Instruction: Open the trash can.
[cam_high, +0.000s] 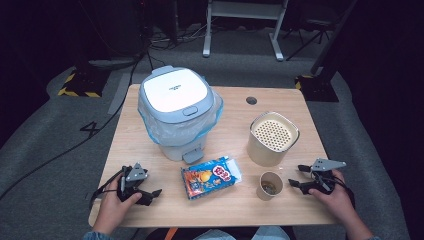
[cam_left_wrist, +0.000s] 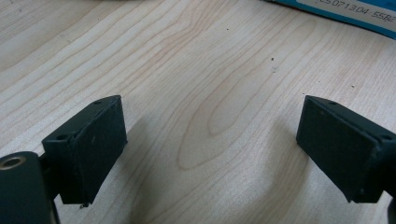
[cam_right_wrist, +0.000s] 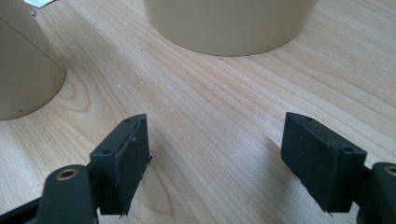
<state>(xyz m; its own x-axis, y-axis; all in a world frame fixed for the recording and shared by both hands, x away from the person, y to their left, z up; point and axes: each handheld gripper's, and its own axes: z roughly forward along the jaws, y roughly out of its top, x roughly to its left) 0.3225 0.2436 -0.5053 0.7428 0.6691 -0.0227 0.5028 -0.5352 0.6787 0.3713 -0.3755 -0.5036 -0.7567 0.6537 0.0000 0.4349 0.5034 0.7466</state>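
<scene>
On the wooden table (cam_high: 235, 120), the snack packet (cam_high: 210, 176) is seen flat at the centre front — at three o'clock of the left gripper (cam_high: 150, 194), whose jaws are spread wide with bare wood between them. At three o'clock of the packet stands the paper cup (cam_high: 270, 185); just beyond it the right gripper (cam_high: 298, 176) is held, jaws likewise parted — nothing gripped.
</scene>
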